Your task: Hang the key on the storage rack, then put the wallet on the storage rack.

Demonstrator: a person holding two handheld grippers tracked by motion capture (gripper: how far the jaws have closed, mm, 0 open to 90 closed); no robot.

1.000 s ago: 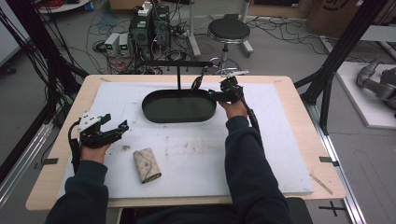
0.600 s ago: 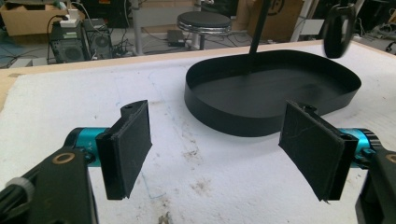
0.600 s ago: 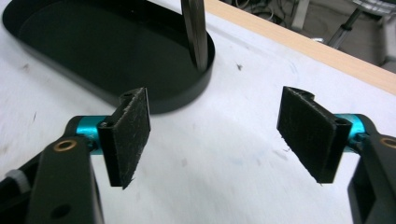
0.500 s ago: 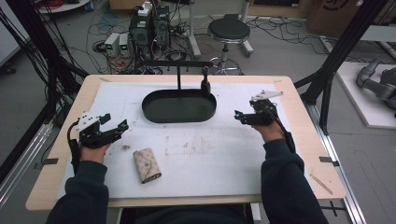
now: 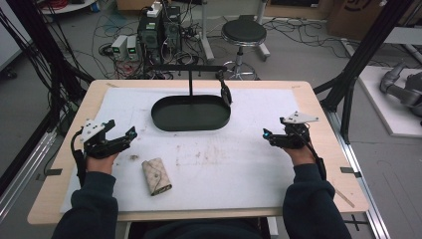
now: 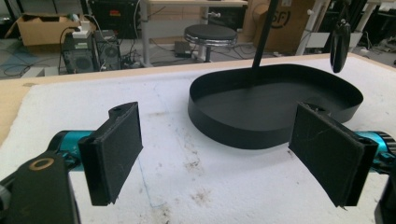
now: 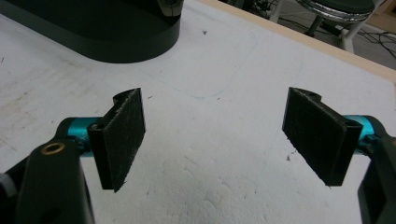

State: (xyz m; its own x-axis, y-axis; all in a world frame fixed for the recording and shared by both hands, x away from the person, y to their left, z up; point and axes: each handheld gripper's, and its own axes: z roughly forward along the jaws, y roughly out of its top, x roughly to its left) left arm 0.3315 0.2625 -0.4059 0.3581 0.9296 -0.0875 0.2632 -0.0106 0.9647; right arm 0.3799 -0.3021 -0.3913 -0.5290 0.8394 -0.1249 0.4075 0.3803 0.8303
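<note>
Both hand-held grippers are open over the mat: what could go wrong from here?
The left hand-held gripper is nearest the small patterned wallet, which lies flat, so its jaws may slide over it. The dark item hanging from the black stand looks lightly hooked; a bump might knock it off.

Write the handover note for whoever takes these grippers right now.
Left gripper: open, holding nothing, low over the mat's left side, pointing toward the tray.
Right gripper: open, holding nothing, low over the mat's right side.
Tray: black oval, at the back centre of the mat, with an upright post and crossbar.
Dark item: hangs from the crossbar's right end, above the tray's right rim.
Wallet: beige, flat on the mat, in front of the tray, nearer the left gripper, untouched.
Done: the dark item is hung.
Left: probably the wallet, judging by what remains loose on the mat.
</note>
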